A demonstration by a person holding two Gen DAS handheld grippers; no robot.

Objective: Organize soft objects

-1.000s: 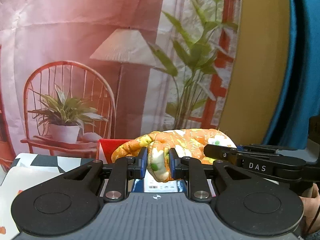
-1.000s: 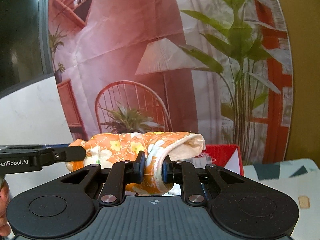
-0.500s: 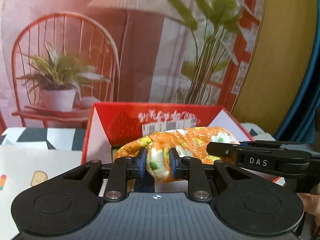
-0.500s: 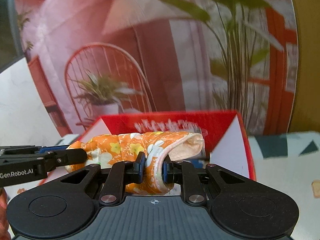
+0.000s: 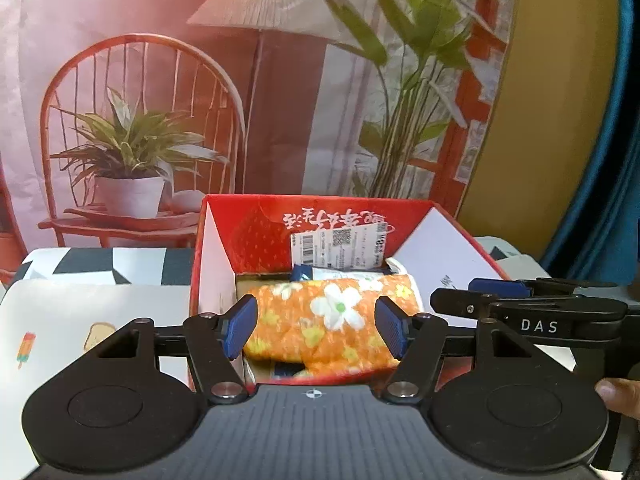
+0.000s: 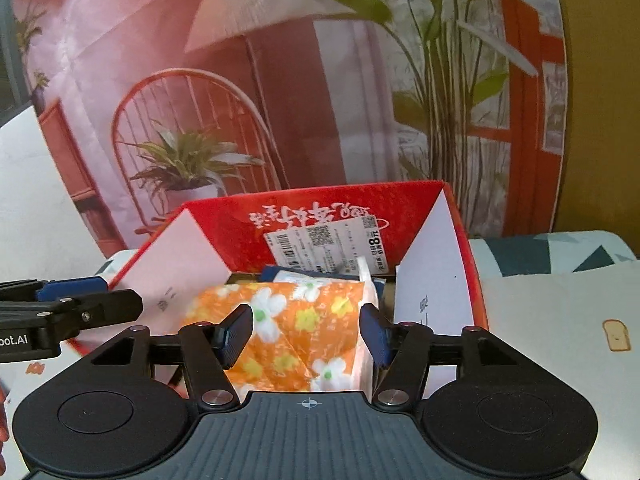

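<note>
An orange floral padded cloth (image 5: 328,328) lies inside a red cardboard box (image 5: 248,216) with white flaps. My left gripper (image 5: 318,330) is open, its blue pads either side of the cloth, apart from it. The cloth also shows in the right wrist view (image 6: 296,332), with its pale lining at its right edge. My right gripper (image 6: 306,334) is open above the same box (image 6: 420,196), pads clear of the cloth. Each gripper appears at the edge of the other's view.
A blue-and-white packet (image 5: 340,274) lies in the box behind the cloth. A barcode label (image 6: 328,248) sticks to the box's far wall. A patterned tablecloth (image 6: 560,312) covers the table. A printed backdrop (image 5: 160,100) hangs just behind the box.
Both grippers came down over the box and opened. The cloth left both pairs of pads and now lies in the box.
</note>
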